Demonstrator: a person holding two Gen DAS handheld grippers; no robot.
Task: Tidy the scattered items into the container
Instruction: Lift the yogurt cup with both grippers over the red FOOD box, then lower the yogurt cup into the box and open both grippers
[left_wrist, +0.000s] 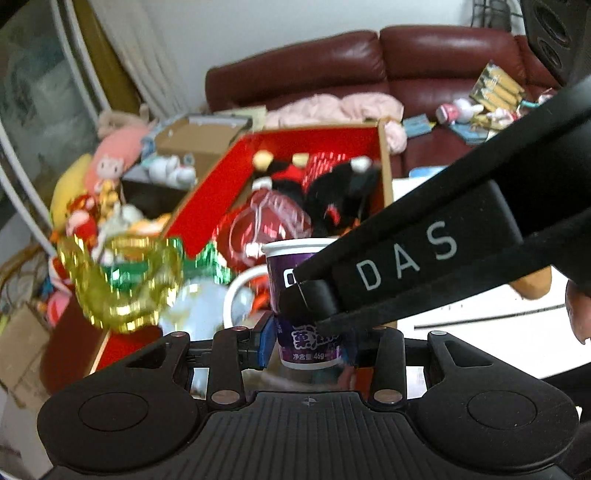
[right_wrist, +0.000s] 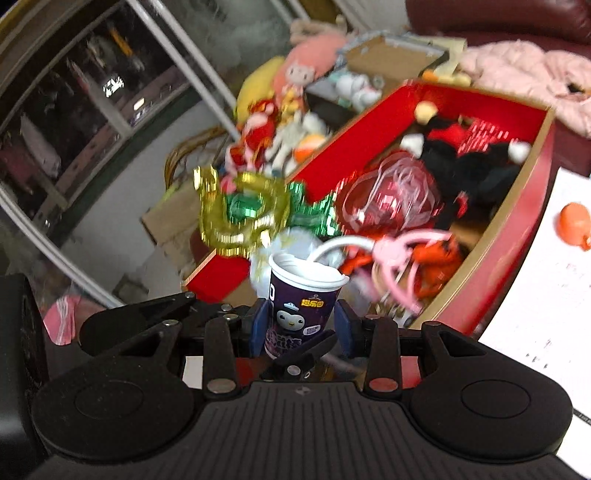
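You have the cup (right_wrist: 301, 306) pinched by both tools at once: the right gripper (right_wrist: 301, 330) is clamped on its lower body with a blue pad on each side, and the left gripper (left_wrist: 308, 345) is closed on it too, its blue pad against the cup's side in the left wrist view, while the right tool's black fingers cross that same view and hide part of the grip. The cup stands roughly upright, open mouth up, its long axis running from base to rim. It sits in the air just short of the near end of the red box (right_wrist: 524, 236), and the box lies ahead of and below both grippers, so the coming move looks like a short carry forward and a lowering into it. Neither hand is clearly nearer; they share the load. Beyond the cup, the box already holds a black plush (right_wrist: 476, 173), a red ribbon bundle (right_wrist: 388, 199) and a pink hanger (right_wrist: 399, 254), with gold tinsel (right_wrist: 236, 214) spilling over its left side. Right of the box runs a white table (right_wrist: 535, 306); behind it stands a dark red sofa (left_wrist: 369, 62) with pink cloth (left_wrist: 332, 107).
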